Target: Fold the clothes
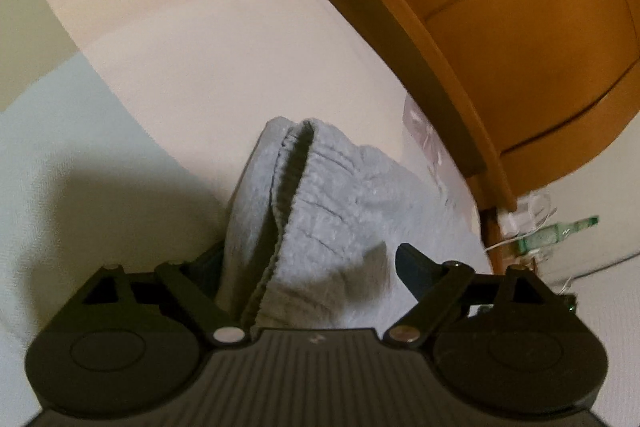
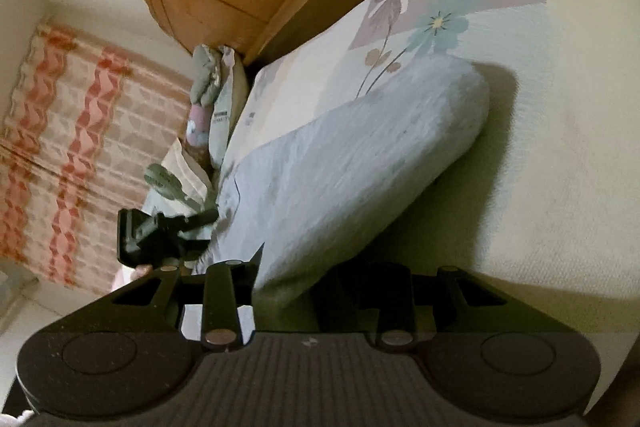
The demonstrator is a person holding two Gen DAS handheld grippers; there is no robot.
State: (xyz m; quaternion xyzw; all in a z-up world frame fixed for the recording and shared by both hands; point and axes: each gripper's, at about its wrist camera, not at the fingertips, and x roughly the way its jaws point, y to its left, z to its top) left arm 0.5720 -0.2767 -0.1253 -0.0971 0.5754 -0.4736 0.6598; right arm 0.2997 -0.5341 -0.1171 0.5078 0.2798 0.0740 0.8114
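Cloth fills the middle of both views: a grey garment (image 1: 340, 187) of fleecy fabric with a ribbed, gathered band along one edge. It lies on the bed (image 1: 160, 67), which has a pale sheet printed with flowers, close to the wooden headboard (image 1: 520, 27).

In the left wrist view, the left tool (image 1: 308, 253) has its jaws spread wide, with the ribbed band and a bunched fold of the garment between them. One finger is mostly hidden behind the cloth. The other stands clear of it on the far side, throwing a shadow on the fleece, so nothing is pinched.

In the right wrist view, the garment (image 2: 352, 155) is a long, thick folded slab running diagonally across the bed (image 2: 560, 147). Its near corner sits between the narrowed jaws of the right tool (image 2: 304, 267), which pinch that corner. The slab looks lifted a little, with a dark shadow under its lower edge. The left tool (image 2: 160, 231) shows at the garment's other near edge, beside the bed's side.

Soft toys and cushions (image 2: 204, 79) are stacked by the headboard's corner, and a curtain (image 2: 60, 147) with red wavy bands hangs beyond them.
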